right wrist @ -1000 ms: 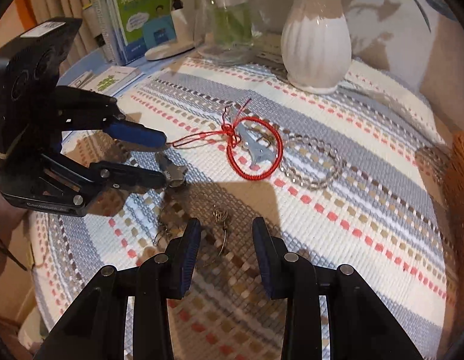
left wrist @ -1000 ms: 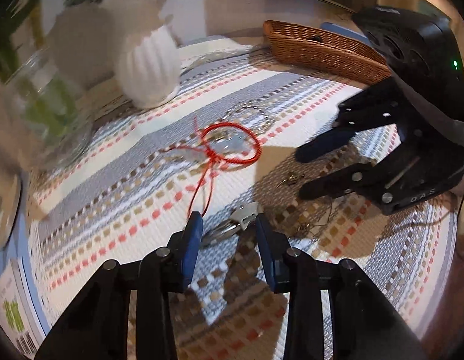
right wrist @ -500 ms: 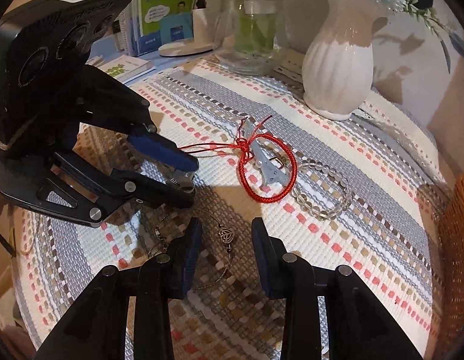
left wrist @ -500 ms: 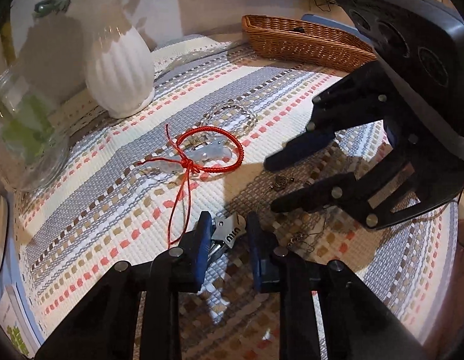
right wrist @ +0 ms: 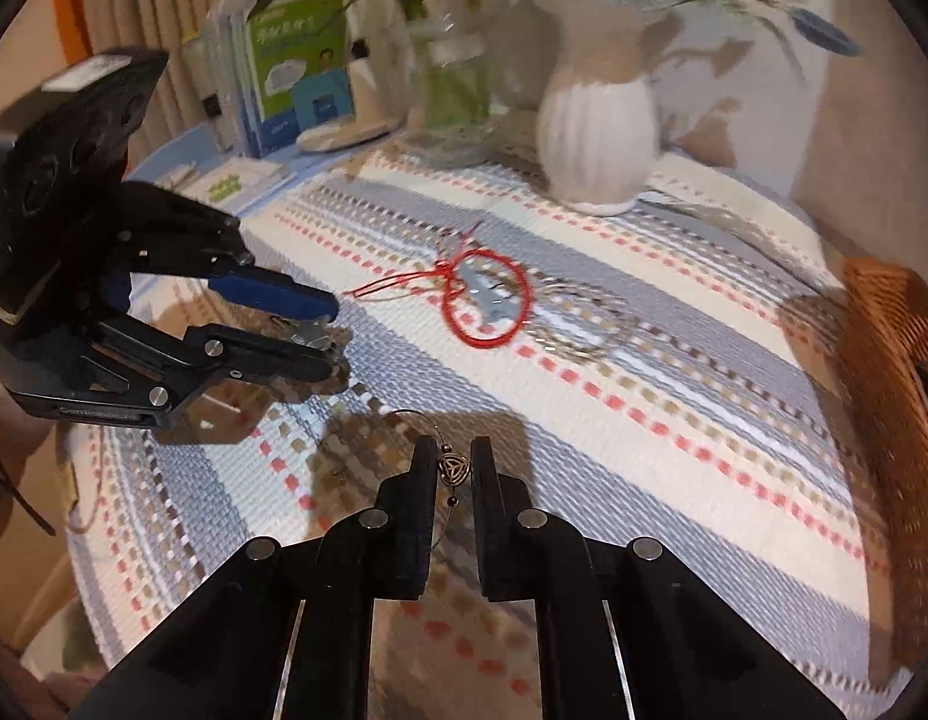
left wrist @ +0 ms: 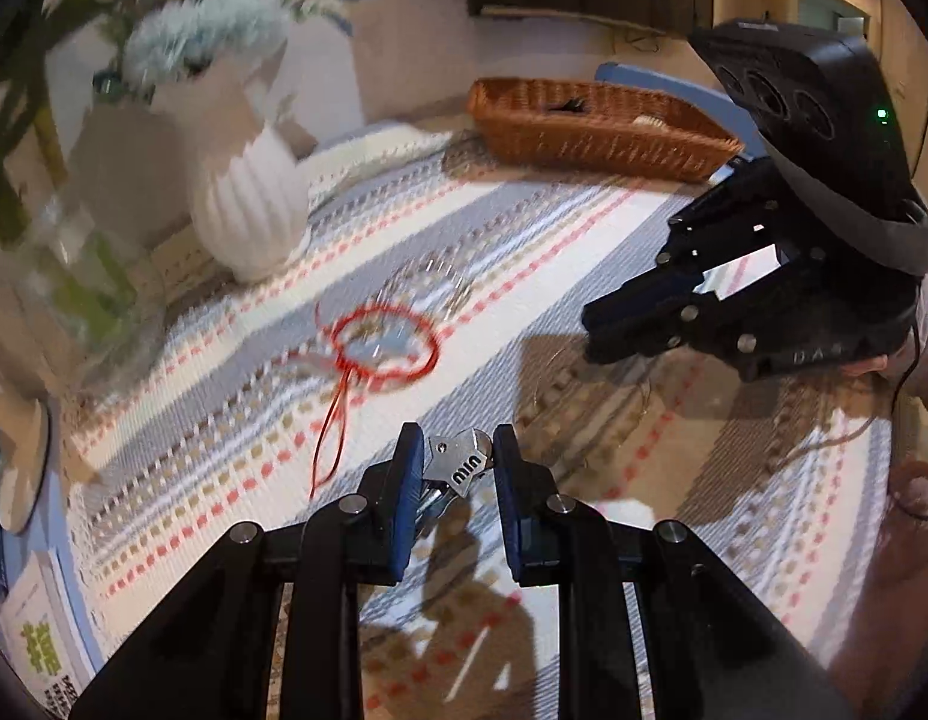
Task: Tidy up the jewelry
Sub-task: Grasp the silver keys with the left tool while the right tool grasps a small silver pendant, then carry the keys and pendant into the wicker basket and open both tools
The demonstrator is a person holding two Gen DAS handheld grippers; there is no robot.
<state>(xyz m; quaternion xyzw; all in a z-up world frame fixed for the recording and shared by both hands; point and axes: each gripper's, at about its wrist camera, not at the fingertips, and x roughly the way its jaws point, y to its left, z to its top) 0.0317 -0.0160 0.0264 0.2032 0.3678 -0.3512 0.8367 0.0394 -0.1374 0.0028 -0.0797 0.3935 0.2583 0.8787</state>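
My left gripper (left wrist: 453, 468) is shut on a small silver hair clip (left wrist: 461, 463) and holds it just above the striped cloth (left wrist: 236, 456); it also shows in the right wrist view (right wrist: 308, 336). My right gripper (right wrist: 453, 471) is shut on a thin chain necklace with a round silver pendant (right wrist: 453, 470), lifted off the cloth; it also shows in the left wrist view (left wrist: 608, 324). A red cord bracelet (right wrist: 487, 299) with a silver charm lies mid-cloth, also in the left wrist view (left wrist: 387, 343). A clear bead bracelet (right wrist: 575, 324) lies beside it.
A wicker basket (left wrist: 590, 126) stands at the far side of the cloth, at the right edge in the right wrist view (right wrist: 896, 348). A white ribbed vase (right wrist: 596, 126) with flowers, a glass jar (right wrist: 449, 84) with stems and upright booklets (right wrist: 299, 66) stand along the back.
Both grippers closed on their items and lifted: the left raised the hair clip, the right closed on the pendant chain and raised it. The bracelets have not moved.
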